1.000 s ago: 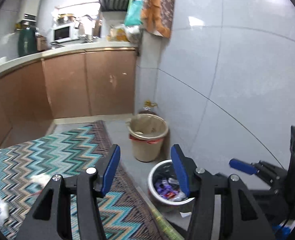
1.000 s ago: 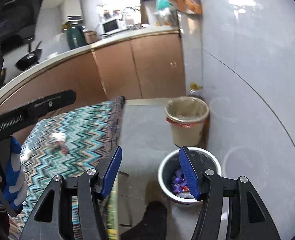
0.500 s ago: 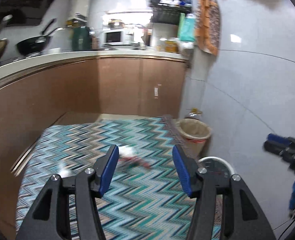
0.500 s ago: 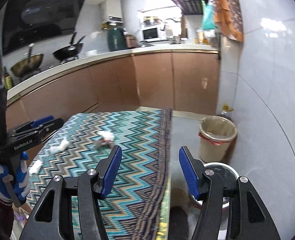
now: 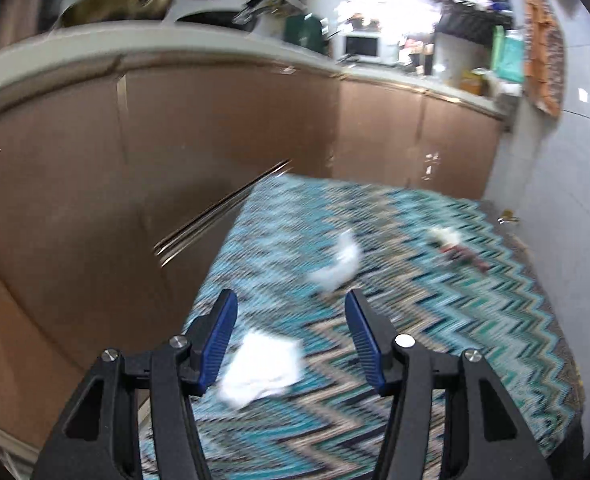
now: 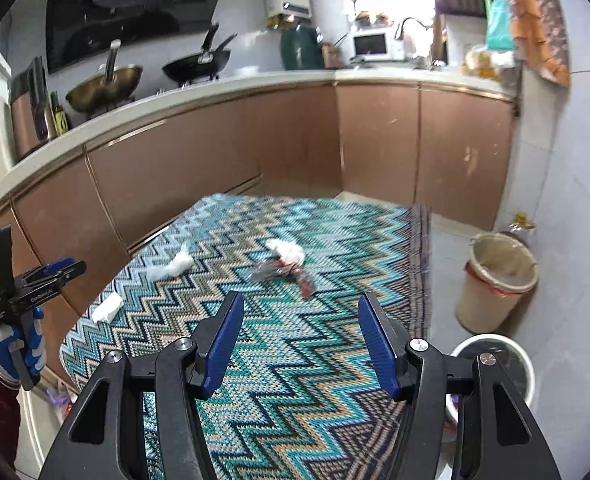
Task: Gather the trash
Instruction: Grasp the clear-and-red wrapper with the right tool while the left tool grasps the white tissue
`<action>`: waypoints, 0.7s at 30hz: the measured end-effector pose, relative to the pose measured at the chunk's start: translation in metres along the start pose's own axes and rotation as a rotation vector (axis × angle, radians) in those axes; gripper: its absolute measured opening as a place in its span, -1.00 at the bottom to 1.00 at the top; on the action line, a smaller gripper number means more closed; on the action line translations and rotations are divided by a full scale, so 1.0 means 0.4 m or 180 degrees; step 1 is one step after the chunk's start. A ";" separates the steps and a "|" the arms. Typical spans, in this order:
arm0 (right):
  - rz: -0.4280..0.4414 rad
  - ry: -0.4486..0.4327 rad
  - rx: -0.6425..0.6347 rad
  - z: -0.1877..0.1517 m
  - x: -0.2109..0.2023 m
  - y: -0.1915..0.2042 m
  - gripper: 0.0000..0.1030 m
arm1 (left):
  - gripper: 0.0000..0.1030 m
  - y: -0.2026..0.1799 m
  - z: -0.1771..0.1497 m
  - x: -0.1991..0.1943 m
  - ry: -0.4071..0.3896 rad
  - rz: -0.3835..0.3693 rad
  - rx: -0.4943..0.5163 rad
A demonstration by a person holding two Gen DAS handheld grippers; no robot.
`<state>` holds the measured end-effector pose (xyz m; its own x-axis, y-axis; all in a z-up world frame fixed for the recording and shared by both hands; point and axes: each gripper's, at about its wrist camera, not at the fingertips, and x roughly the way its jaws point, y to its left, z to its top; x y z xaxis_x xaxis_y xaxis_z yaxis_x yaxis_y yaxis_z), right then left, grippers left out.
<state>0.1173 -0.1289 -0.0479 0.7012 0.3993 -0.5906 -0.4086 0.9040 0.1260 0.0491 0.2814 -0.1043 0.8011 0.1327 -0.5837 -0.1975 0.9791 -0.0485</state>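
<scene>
Trash lies on a table under a teal zigzag cloth [image 5: 435, 320]. A flat white tissue [image 5: 261, 366] sits just below and between the pads of my left gripper [image 5: 291, 304], which is open and holds nothing. Further along lie a crumpled white tissue [image 5: 337, 264] and a white wad with a dark red wrapper [image 5: 455, 248]. My right gripper [image 6: 301, 304] is open and empty above the cloth [image 6: 295, 380], short of the wrapper [image 6: 291, 274] and white wad [image 6: 287, 251]. That view also shows the crumpled tissue [image 6: 173, 266], the flat tissue [image 6: 109, 307] and the left gripper [image 6: 73, 266] in a gloved hand [image 6: 13, 344].
A beige bin [image 6: 495, 280] and a white-rimmed bin [image 6: 491, 360] stand on the floor right of the table, against the tiled wall. Brown cabinets [image 6: 215, 168] with a worktop, pans and a microwave [image 6: 370, 45] curve round the back and left.
Both views have swung left, away from the bins and over the zigzag cloth. The left gripper has moved furthest, ending over the flat tissue near the cabinets. Both stay open and empty.
</scene>
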 end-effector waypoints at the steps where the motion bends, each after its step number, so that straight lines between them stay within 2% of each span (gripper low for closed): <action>1: 0.0029 0.0044 -0.0012 0.000 0.023 0.004 0.14 | 0.06 0.022 -0.013 0.009 0.0047 0.0022 -0.0029; 4: 0.0103 0.0197 -0.0070 0.005 0.106 0.014 0.14 | 0.06 0.061 -0.053 0.045 0.0223 0.0027 -0.0087; 6: 0.0158 0.0302 -0.0116 0.011 0.169 0.023 0.14 | 0.06 0.070 -0.073 0.074 0.0354 -0.0062 -0.0091; 11: 0.0265 0.0490 -0.0260 0.036 0.308 0.046 0.14 | 0.06 0.023 -0.106 0.152 0.0627 -0.0201 0.0104; 17: 0.0294 0.0702 -0.0387 0.055 0.446 0.039 0.14 | 0.04 0.021 -0.113 0.226 0.0768 -0.0202 0.0012; 20: 0.0266 0.0800 -0.0436 0.057 0.504 0.027 0.14 | -0.16 0.021 -0.112 0.239 0.0791 -0.0156 0.0029; 21: 0.0262 0.0833 -0.0445 0.057 0.525 0.022 0.14 | -0.30 0.019 -0.112 0.242 0.0800 -0.0112 0.0048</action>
<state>0.2742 -0.0338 -0.1525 0.4957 0.4009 -0.7705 -0.5469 0.8332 0.0816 0.0996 0.2948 -0.1974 0.6412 0.0579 -0.7652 -0.1620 0.9849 -0.0612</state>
